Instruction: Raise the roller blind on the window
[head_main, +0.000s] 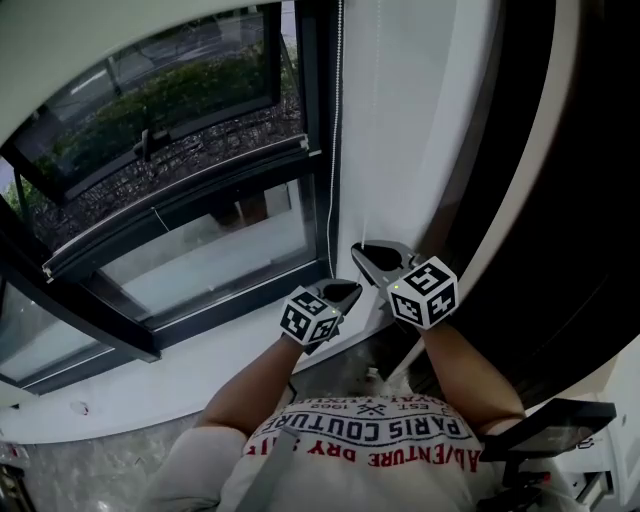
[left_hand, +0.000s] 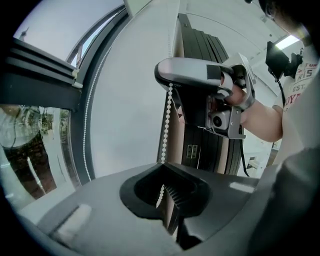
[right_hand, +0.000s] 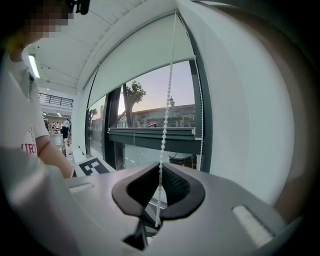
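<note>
- Printed shirt (head_main: 370, 440) and bare forearms fill the foreground, below the window frame (head_main: 318, 90).
- left gripper (head_main: 347, 291), by the frame's lower right corner: jaws pinched shut on the bead chain (head_main: 334, 140), ribbed pads across the beads.
- Bead chain hangs just right of the frame: small white balls, light and limp, probably prone to slip. Best gripped across the beads and pulled straight down.
- right gripper (head_main: 363, 254), just right of the frame: jaws closed on the same strand, above the left gripper.
- roller blind (right_hand: 142, 57): pale matte fabric over the frame's upper part, probably light.
</note>
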